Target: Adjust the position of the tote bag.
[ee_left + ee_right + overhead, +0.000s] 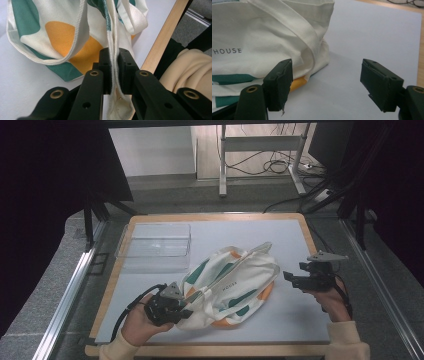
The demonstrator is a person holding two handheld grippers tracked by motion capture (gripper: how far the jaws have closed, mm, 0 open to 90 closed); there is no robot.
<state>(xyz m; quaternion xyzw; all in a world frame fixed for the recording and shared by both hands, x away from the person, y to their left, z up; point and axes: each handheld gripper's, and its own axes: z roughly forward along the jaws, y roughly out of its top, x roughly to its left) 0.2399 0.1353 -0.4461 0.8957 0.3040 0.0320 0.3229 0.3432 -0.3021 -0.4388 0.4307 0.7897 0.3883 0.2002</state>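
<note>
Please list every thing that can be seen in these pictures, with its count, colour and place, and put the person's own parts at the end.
tote bag: one, cream with green and orange patches and the word HOUSE, lying in the middle of the mat.
clear plastic box: one, transparent, at the mat's far left part.
mat: one, pale grey-white, covering the table top.
table: one, light wood edge around the mat.
metal stand: one, grey, on the floor beyond the table, with black cables near it.
left gripper: one, black, at the bag's near left, shut on the bag's edge.
right gripper: one, black, right of the bag, jaws open, nothing between them.
hands with cream sleeves: two, at the near edge.
</note>
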